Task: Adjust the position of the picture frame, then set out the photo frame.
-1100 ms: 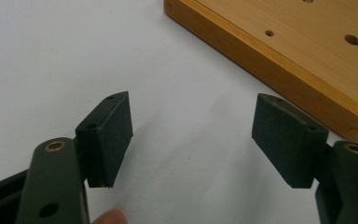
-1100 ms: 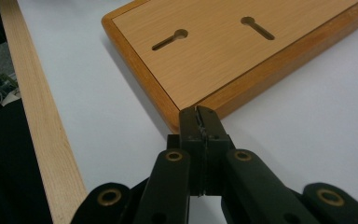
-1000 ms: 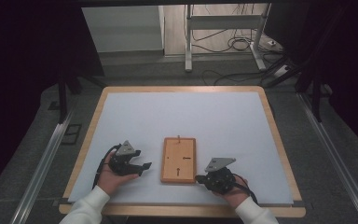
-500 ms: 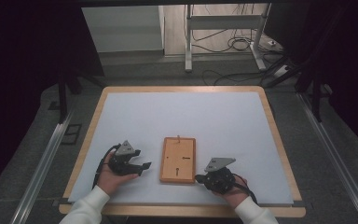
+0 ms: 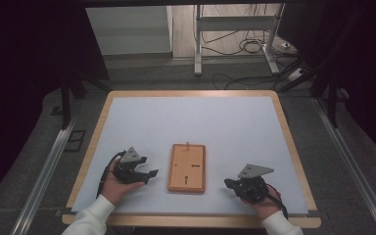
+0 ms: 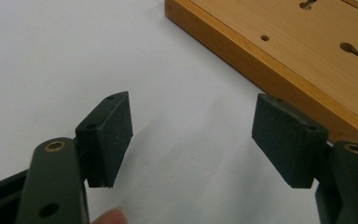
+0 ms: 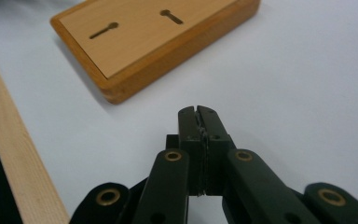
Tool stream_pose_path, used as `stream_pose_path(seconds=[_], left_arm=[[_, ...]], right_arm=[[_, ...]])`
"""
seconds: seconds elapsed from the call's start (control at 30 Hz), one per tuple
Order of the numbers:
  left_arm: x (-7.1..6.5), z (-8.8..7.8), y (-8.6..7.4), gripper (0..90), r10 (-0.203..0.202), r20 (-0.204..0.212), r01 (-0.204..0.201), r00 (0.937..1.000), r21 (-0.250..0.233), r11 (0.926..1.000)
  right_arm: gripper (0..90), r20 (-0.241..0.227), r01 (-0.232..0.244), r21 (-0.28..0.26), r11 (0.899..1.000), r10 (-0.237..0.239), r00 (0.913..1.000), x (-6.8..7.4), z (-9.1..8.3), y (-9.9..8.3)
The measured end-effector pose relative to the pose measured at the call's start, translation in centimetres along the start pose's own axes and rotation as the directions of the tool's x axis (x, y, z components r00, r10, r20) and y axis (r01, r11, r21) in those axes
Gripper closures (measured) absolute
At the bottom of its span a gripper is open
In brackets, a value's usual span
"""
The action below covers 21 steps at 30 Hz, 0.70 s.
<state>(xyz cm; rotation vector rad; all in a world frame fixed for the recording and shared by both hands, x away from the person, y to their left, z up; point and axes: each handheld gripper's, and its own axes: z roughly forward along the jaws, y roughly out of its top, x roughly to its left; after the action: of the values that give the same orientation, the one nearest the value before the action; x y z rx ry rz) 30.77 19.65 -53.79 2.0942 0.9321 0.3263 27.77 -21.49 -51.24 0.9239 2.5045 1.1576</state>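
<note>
A flat wooden board with keyhole slots lies on the white tabletop near the front edge. To its left my left gripper rests in a hand and points at the board. In the left gripper view its jaws stand wide open with bare table between the pads, and the board's corner lies just beyond. My right gripper sits to the right of the board, apart from it. The right gripper view has its jaws pressed together with nothing between them, and the board lies ahead.
The tabletop has a light wooden rim, which is close at the left in the right gripper view. Beyond the far edge stand a metal frame and loose cables on the floor. Metal rails run along both sides.
The right gripper has slid to the right, away from the board, still shut. The left gripper and the board have stayed in place.
</note>
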Motion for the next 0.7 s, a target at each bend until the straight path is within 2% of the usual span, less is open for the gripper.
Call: stream_pose_path(seconds=[0.13,0.27,0.4,0.57,0.7], left_arm=[[0.0,0.0,0.0,28.2,0.001,0.002,-0.001,1.0000,-0.001,1.0000],[0.0,0.1,0.1,28.2,-0.003,0.006,0.003,1.0000,-0.001,1.0000],[-0.1,0.0,0.4,28.2,0.007,0.013,-0.007,0.9999,-0.010,0.9999],[-0.5,0.2,1.4,27.3,0.040,0.025,-0.040,0.9989,-0.027,0.9988],[-0.6,0.4,2.4,25.6,0.047,0.040,-0.045,0.9981,-0.038,0.9982]], right_arm=[[84.2,0.006,0.001,0.000,1.000,-0.001,1.0000,-0.2,0.1,-0.1],[57.2,-0.008,0.015,-0.016,1.000,-0.015,0.9998,0.1,0.6,-0.2],[43.8,0.007,0.034,-0.029,0.999,-0.034,0.9994,0.5,1.0,-0.2],[36.5,0.034,0.025,-0.047,0.999,-0.023,0.9992,0.7,0.9,-0.1],[34.0,0.036,0.018,-0.043,0.999,-0.016,0.9992,0.6,1.0,-0.1]])
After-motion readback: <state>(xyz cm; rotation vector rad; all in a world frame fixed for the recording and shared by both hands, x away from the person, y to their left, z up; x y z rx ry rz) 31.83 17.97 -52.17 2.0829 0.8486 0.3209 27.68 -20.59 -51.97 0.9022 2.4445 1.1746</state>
